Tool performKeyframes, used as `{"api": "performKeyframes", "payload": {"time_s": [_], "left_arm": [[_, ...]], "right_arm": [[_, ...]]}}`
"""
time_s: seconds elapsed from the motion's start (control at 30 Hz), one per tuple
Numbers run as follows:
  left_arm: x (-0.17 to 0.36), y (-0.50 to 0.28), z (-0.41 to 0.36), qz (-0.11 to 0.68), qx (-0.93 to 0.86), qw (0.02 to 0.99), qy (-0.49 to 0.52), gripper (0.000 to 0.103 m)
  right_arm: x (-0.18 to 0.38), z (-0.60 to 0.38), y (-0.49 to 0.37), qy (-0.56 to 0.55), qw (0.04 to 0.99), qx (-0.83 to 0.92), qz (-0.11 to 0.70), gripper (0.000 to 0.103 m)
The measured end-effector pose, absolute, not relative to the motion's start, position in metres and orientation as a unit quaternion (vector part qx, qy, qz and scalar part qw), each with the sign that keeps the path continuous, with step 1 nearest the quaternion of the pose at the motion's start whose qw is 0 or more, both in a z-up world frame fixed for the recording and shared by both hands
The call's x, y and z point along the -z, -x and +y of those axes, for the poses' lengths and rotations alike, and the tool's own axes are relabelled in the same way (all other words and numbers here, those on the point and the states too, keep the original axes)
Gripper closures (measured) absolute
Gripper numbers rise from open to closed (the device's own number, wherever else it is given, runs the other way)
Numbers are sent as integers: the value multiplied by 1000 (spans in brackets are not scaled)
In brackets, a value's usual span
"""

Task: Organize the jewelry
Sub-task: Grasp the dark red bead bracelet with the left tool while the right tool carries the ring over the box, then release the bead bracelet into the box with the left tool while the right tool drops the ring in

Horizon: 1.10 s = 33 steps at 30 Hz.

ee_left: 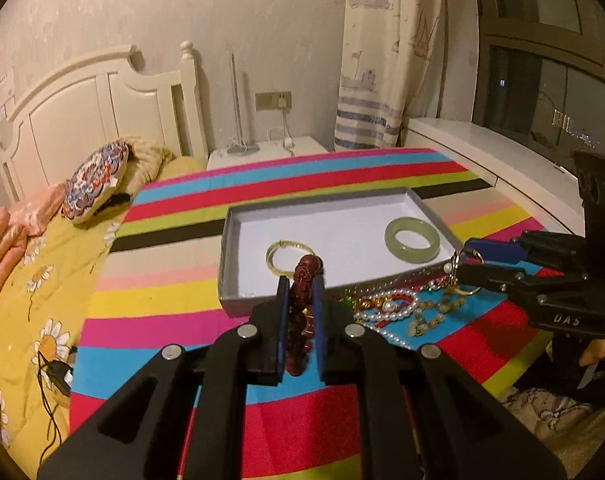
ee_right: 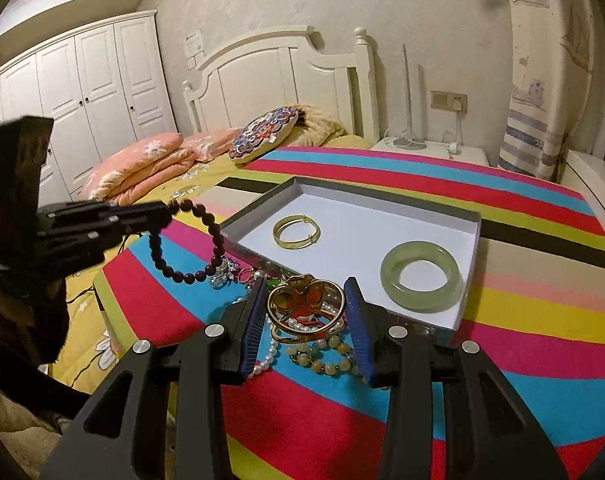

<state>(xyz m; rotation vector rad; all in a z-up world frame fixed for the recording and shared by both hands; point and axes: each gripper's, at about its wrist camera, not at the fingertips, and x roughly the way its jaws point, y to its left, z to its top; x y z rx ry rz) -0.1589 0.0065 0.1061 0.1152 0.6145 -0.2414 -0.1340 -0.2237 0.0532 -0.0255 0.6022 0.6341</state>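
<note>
On the striped cloth [ee_right: 502, 320], banded in bright colours, a shallow white box [ee_right: 472, 248] holds a smooth pale-green jade bangle [ee_right: 420, 282] and a thin gold bangle [ee_right: 296, 231], well apart. The left gripper [ee_left: 301, 284] is clamped tight on a string of round dark-red beads [ee_left: 302, 312], which hangs in a loop in the right view. The right gripper [ee_right: 306, 300] pinches an ornate gold-and-red bracelet [ee_right: 302, 300] above the tangled heap of pearls and beads [ee_right: 322, 352] beside the box's near wall. "DAS" is embossed on the right gripper's black body.
</note>
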Motion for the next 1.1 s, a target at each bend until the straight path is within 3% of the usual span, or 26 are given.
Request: {"api": "performKeyframes", "payload": {"time_s": [0.57, 1.1], "left_arm": [[-132, 139, -15, 282, 146, 945, -80, 92], [-106, 41, -77, 339, 178, 920, -88, 92]], "right_arm": [[-71, -220, 129, 24, 912, -306, 272, 64], [-59, -224, 18, 59, 904, -277, 321, 64]]}}
